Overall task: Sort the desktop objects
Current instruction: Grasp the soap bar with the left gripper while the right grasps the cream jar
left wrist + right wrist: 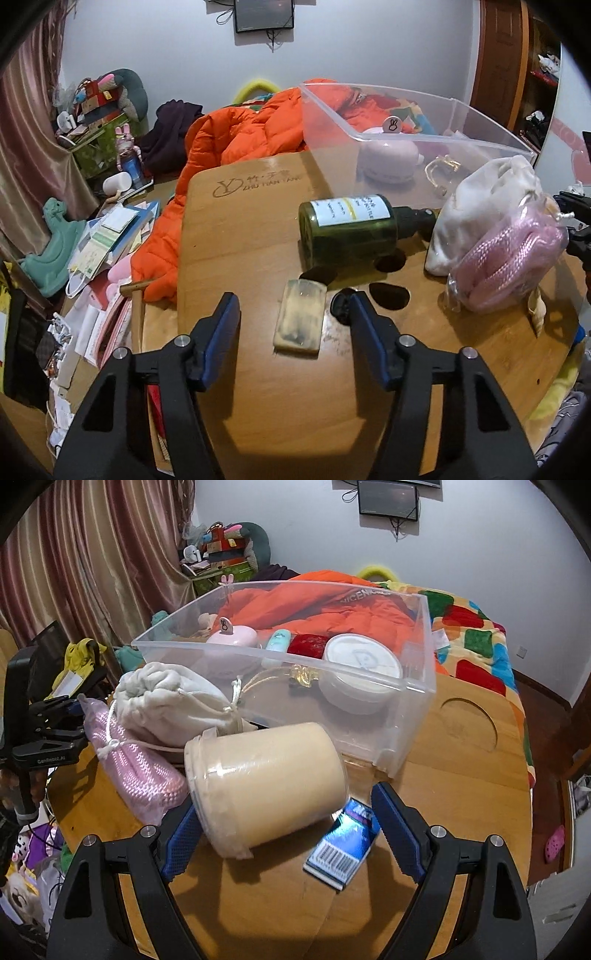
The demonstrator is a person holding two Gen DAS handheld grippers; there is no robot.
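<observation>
Left wrist view: the left gripper (291, 317) hangs over the wooden table (251, 243), jaws apart with a pale rectangular block (300, 319) between them, untouched. A green bottle (349, 227) lies on its side at centre. Right wrist view: the right gripper (282, 834) stands wide, a cream jar (266, 786) and blue box (343, 843) between its fingers; whether the pads press the jar, I cannot tell. The clear bin (413, 701) sits above.

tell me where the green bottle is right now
In the left wrist view the green bottle lies on its side mid-table, just beyond the small flat bar, with the white pouch at its cap end and the clear bin behind.
</observation>
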